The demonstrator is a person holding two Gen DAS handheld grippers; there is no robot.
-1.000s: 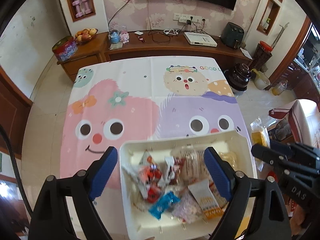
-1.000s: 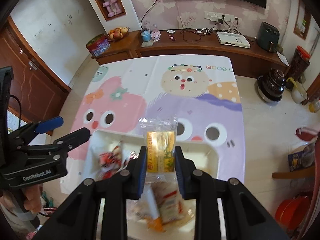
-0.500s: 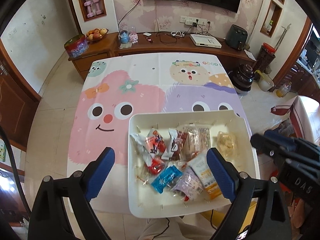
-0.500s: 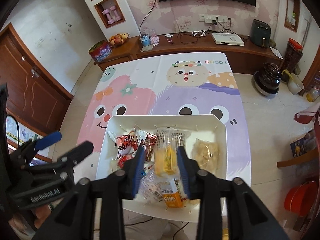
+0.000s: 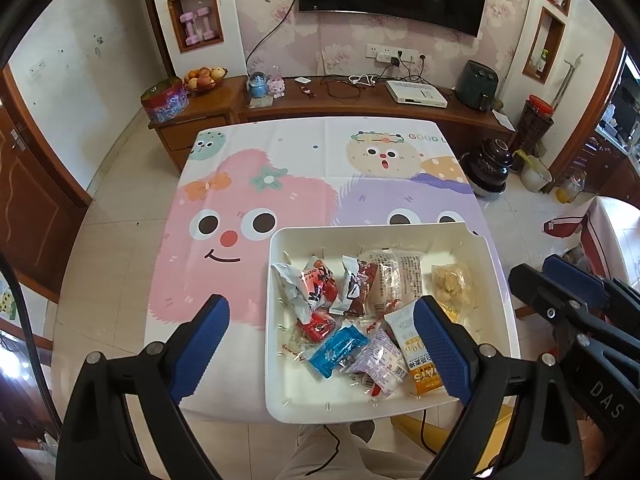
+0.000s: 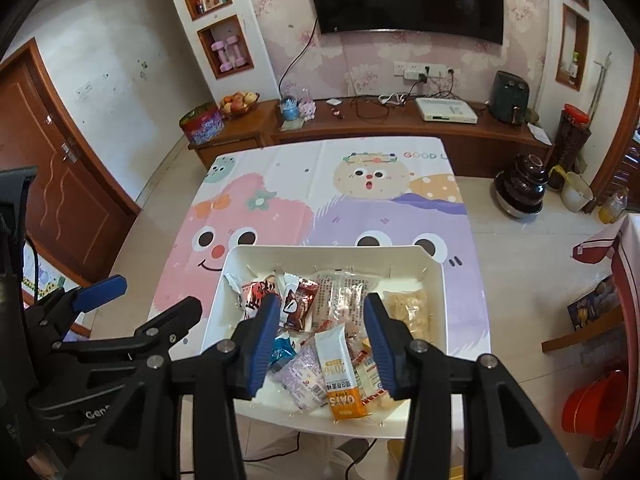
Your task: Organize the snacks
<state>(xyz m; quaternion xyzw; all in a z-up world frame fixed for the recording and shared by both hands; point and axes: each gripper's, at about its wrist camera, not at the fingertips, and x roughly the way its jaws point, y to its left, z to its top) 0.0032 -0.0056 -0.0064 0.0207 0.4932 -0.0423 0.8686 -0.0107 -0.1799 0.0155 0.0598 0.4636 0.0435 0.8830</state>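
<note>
Your right hand-held gripper (image 6: 322, 322) has just been opening and holds nothing; your left hand-held gripper (image 5: 320, 344) stands wide and empty. The snacks (image 6: 320, 320) lie in the white tray (image 5: 496, 292) at the bench's (image 5: 280, 152) near edge. They're light, crinkly, slippery packets; pinch one by its sealed end.

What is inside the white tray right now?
The white tray holds loose wrapped snacks, among them a blue packet and an orange oat bar. Whatever lies beneath the overlapping wrappers is hidden.

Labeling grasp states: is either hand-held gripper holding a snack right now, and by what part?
Nothing is held. The right hand-held gripper has just been opening, empty above the white tray; the left hand-held gripper is open and empty.
</note>
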